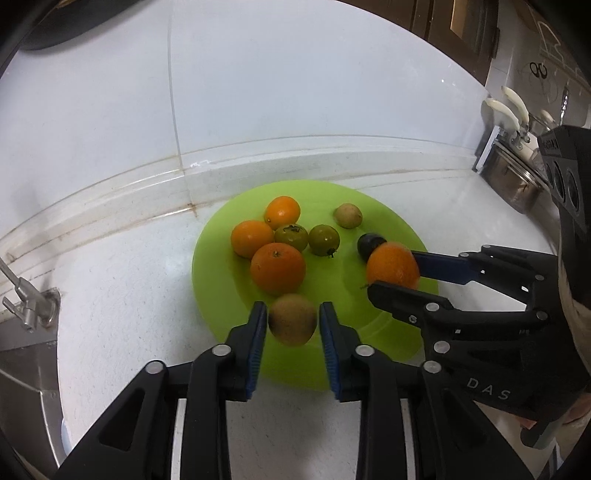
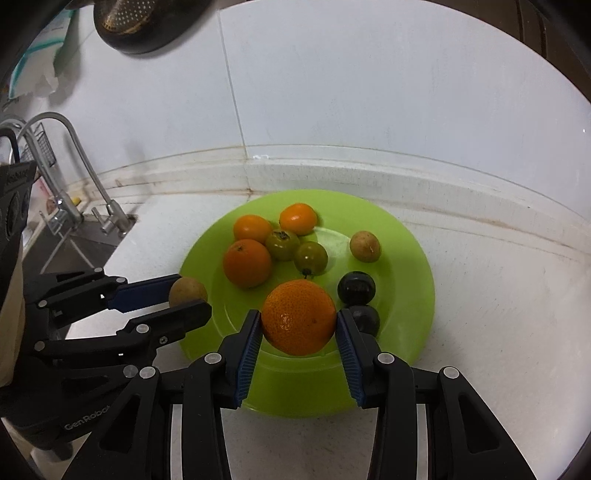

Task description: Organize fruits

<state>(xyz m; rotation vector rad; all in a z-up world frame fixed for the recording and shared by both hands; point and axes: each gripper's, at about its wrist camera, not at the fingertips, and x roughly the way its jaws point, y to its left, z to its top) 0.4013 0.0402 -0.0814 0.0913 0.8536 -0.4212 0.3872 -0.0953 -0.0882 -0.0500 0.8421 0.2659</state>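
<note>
A green plate (image 1: 221, 280) lies on the white counter and carries three oranges (image 1: 277, 267), two green fruits (image 1: 324, 240), a small brown fruit (image 1: 348, 215) and dark plums (image 2: 356, 288). My left gripper (image 1: 293, 306) hovers over the plate's near left edge with a brown fruit (image 1: 292, 319) between its blue pads. Thin gaps show on both sides and the fruit looks blurred, so the gripper is open. My right gripper (image 2: 298, 314) is shut on a large orange (image 2: 299, 317) just above the plate's near part, beside the plums. Each gripper shows in the other's view.
A sink with a curved tap (image 2: 74, 206) lies left of the plate. A steel pot (image 1: 513, 184) and white-handled utensils (image 1: 506, 110) stand at the right. The tiled wall rises close behind the plate. A dark colander (image 2: 140, 26) hangs high on it.
</note>
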